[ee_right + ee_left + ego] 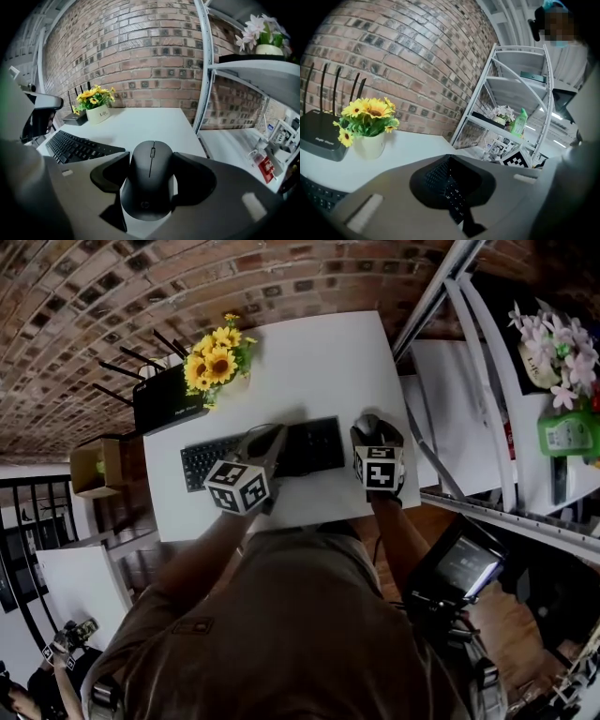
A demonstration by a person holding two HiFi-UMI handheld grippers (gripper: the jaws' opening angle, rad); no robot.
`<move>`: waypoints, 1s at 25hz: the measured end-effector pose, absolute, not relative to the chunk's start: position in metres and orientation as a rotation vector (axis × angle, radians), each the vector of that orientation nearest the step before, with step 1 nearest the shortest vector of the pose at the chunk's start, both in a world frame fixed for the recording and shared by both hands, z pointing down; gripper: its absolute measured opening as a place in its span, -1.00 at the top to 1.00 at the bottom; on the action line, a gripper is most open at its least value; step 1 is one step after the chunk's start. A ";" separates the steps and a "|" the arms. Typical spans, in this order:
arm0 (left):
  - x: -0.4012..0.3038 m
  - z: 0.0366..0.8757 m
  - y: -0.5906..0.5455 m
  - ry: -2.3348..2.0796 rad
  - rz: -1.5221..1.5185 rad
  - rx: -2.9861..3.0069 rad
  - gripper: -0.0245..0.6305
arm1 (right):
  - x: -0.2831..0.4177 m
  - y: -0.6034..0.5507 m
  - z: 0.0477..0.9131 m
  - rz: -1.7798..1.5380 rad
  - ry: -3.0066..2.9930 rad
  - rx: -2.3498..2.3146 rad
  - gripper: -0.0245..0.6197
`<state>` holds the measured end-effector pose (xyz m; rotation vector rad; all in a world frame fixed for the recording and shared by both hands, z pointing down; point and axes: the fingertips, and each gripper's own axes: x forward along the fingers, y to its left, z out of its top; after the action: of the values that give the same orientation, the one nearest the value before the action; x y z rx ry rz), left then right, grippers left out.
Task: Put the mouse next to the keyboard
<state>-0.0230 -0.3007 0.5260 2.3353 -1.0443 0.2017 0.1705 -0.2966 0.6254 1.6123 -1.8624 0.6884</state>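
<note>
The rounded black wireless mouse (150, 180) is just right of the flat black keyboard (77, 146) on the white desk (140, 123), not far from the desk's right edge. The right gripper (150, 160) has its fingers pinching the mouse's smooth, curved sides. I'd worry those sides could squirt out, or that a crooked release might nudge the mouse toward the edge. The left gripper (452, 187), fingers pressed together on nothing, hangs over the keyboard and could knock it askew.
</note>
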 end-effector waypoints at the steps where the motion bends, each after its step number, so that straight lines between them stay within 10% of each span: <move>1: -0.023 0.528 -0.300 -1.044 0.207 2.330 0.94 | 0.170 -0.295 0.630 0.698 -1.855 1.606 -0.02; 25: -0.021 0.553 -0.299 -1.024 0.253 2.270 0.94 | 0.160 -0.289 0.677 0.775 -1.801 1.524 -0.03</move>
<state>-0.0213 -0.2990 0.5530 2.2701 -1.0239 0.2527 0.1602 -0.2894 0.6770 1.5239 -1.8011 0.7751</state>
